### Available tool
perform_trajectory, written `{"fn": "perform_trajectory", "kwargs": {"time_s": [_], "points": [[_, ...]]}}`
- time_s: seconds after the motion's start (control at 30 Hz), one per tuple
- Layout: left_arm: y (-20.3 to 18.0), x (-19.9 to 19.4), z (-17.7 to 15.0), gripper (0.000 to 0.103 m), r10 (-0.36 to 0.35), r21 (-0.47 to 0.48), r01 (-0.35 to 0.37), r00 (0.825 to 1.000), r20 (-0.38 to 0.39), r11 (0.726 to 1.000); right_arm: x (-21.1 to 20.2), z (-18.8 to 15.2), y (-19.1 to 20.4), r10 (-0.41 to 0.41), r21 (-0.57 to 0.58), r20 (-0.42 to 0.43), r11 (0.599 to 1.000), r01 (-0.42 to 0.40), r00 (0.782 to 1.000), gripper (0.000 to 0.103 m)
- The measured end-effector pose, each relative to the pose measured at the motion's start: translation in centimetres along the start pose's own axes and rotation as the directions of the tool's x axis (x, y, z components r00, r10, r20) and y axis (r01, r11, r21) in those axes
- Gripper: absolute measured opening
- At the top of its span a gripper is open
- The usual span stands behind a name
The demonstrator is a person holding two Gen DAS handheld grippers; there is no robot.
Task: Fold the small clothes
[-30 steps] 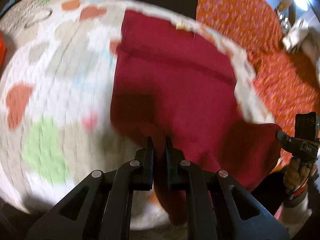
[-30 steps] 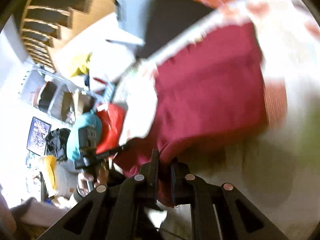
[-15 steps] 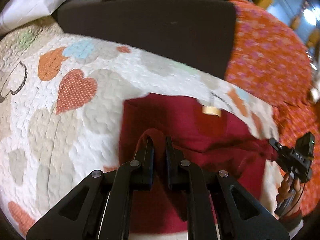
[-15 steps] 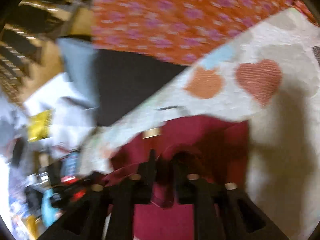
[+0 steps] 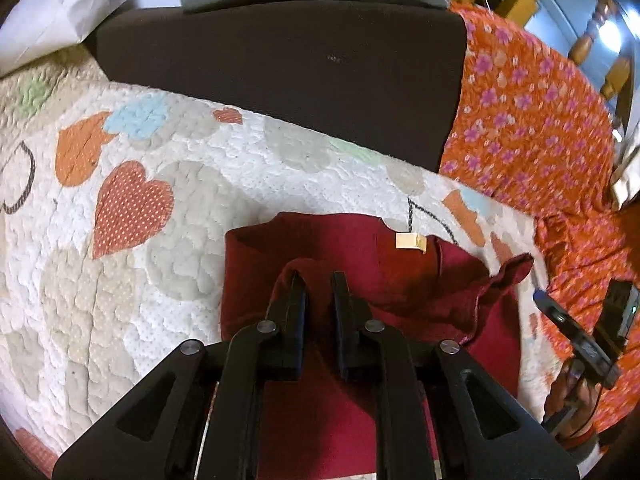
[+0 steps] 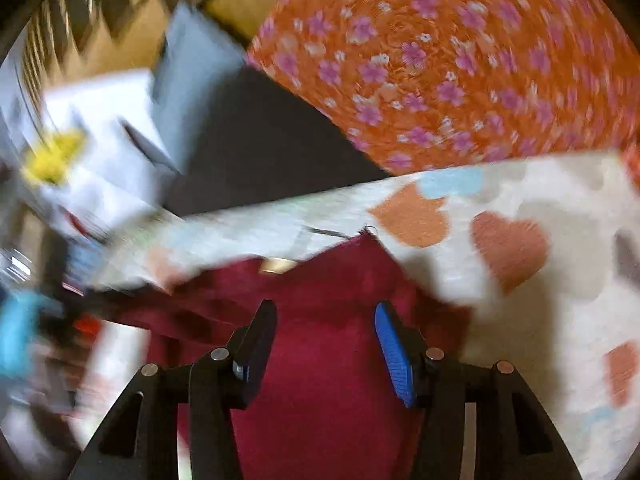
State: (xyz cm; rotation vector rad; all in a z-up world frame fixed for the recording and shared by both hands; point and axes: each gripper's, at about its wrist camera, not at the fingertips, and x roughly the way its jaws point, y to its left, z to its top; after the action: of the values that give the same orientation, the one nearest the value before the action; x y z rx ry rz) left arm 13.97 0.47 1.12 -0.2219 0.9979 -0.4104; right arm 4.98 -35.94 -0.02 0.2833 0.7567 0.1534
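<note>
Left tool (image 5: 318, 280) pinches red garment (image 5: 400, 280); right tool (image 6: 326, 320) gapes above it.

The left gripper (image 5: 319, 284) is showing black angular arms with round silver screws. The right gripper (image 6: 326, 340) is wearing blue ribbed pads (image 6: 394, 354). Beside it, a bare-skinned hand (image 5: 576, 396) is showing.

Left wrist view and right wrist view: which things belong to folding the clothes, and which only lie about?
For the job:
- dark red garment
- left hand-held gripper, shut on its folded edge
- right hand-held gripper, open above it
- heart-patterned quilt underneath

Lying about:
- orange floral cloth
- dark cushion
- white papers
</note>
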Motion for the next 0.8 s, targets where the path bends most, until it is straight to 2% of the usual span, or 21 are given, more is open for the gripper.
{"fn": "perform_trajectory", "kwargs": {"time_s": [0.03,0.07,0.1,0.17,0.2,0.23,0.27,0.3,0.33,0.37,0.4,0.43,0.47,0.53,0.57,0.6,0.63,0.7,0.73,0.8], "points": [[0.0,0.1,0.1,0.014,-0.009,0.002,0.009,1.0,0.0,1.0,1.0,0.1,0.3,-0.07,-0.043,0.015,0.997,0.071,0.997,0.05],[0.2,0.1,0.3,0.014,-0.028,-0.004,0.028,1.0,0.003,1.0,1.7,-0.1,0.2,-0.103,-0.055,0.02,0.993,0.104,0.995,0.05],[0.6,0.1,0.5,0.014,-0.054,-0.016,0.054,0.999,0.006,0.998,2.2,-0.3,-0.1,-0.103,-0.057,0.012,0.993,0.104,0.995,0.05],[1.6,-0.1,1.0,0.014,-0.124,-0.073,0.125,0.992,0.007,0.99,4.8,0.2,-0.7,-0.078,-0.068,-0.06,0.995,0.074,0.995,0.047],[2.3,-0.1,1.3,0.014,-0.154,-0.11,0.154,0.988,0.004,0.982,5.4,0.4,-1.0,-0.091,-0.074,-0.072,0.994,0.086,0.993,0.029],[2.8,-0.1,1.4,0.014,-0.168,-0.135,0.168,0.986,0.01,0.976,6.1,0.6,-1.2,-0.128,-0.083,-0.066,0.989,0.122,0.99,0.02],[3.1,-0.4,1.5,0.02,-0.158,-0.144,0.16,0.987,0.026,0.977,6.6,0.8,-1.6,-0.213,-0.096,-0.05,0.974,0.208,0.976,0.013],[3.3,-0.9,1.6,0.025,-0.122,-0.143,0.129,0.991,0.058,0.981,7.1,1.0,-2.0,-0.263,-0.093,-0.06,0.962,0.257,0.963,0.013],[3.6,-1.6,1.6,0.035,-0.077,-0.142,0.091,0.992,0.099,0.986,7.7,1.1,-2.8,-0.284,-0.076,-0.091,0.958,0.278,0.955,0.013],[3.7,-2.2,1.6,0.046,-0.055,-0.145,0.074,0.99,0.131,0.987,8.1,1.1,-3.3,-0.28,-0.055,-0.123,0.96,0.275,0.952,0.013],[4.0,-2.8,1.6,0.052,-0.043,-0.151,0.068,0.985,0.166,0.986,8.1,1.1,-3.8,-0.264,-0.018,-0.14,0.964,0.264,0.954,0.013],[4.2,-3.2,1.5,0.062,-0.046,-0.158,0.077,0.981,0.187,0.984,7.5,1.1,-3.8,-0.268,-0.003,-0.127,0.963,0.27,0.955,0.013],[4.4,-3.5,1.3,0.066,-0.049,-0.165,0.082,0.979,0.195,0.983,6.5,1.2,-3.2,-0.256,0.005,-0.096,0.966,0.257,0.962,0.015],[4.4,-3.5,0.9,0.066,-0.041,-0.16,0.072,0.982,0.185,0.985,4.8,1.5,-1.3,-0.2,0.005,-0.039,0.98,0.2,0.979,0.016],[4.4,-3.3,0.6,0.066,-0.036,-0.148,0.062,0.984,0.176,0.987,4.2,1.7,0.1,-0.136,-0.002,-0.017,0.991,0.136,0.991,0.02],[4.3,-3.1,0.3,0.066,-0.025,-0.13,0.047,0.986,0.162,0.99,3.8,1.9,1.2,-0.075,-0.01,-0.011,0.997,0.075,0.997,0.03],[4.2,-2.8,-0.1,0.066,-0.01,-0.12,0.028,0.989,0.149,0.992,3.9,2.1,3.0,0.019,-0.024,-0.026,1.0,-0.02,0.999,0.036],[4.3,-2.0,-0.8,0.066,0.011,-0.115,0.003,0.993,0.117,0.993,4.9,2.3,5.8,0.148,-0.027,-0.07,0.988,-0.15,0.987,0.039],[4.4,-1.7,-1.1,0.066,0.018,-0.114,-0.007,0.995,0.1,0.993,5.7,2.4,7.5,0.216,-0.019,-0.095,0.976,-0.219,0.972,0.039],[4.6,-1.5,-1.6,0.066,0.07,-0.103,-0.061,0.994,0.08,0.993,7.4,2.5,10.7,0.296,0.01,-0.132,0.955,-0.297,0.946,0.039]]}}
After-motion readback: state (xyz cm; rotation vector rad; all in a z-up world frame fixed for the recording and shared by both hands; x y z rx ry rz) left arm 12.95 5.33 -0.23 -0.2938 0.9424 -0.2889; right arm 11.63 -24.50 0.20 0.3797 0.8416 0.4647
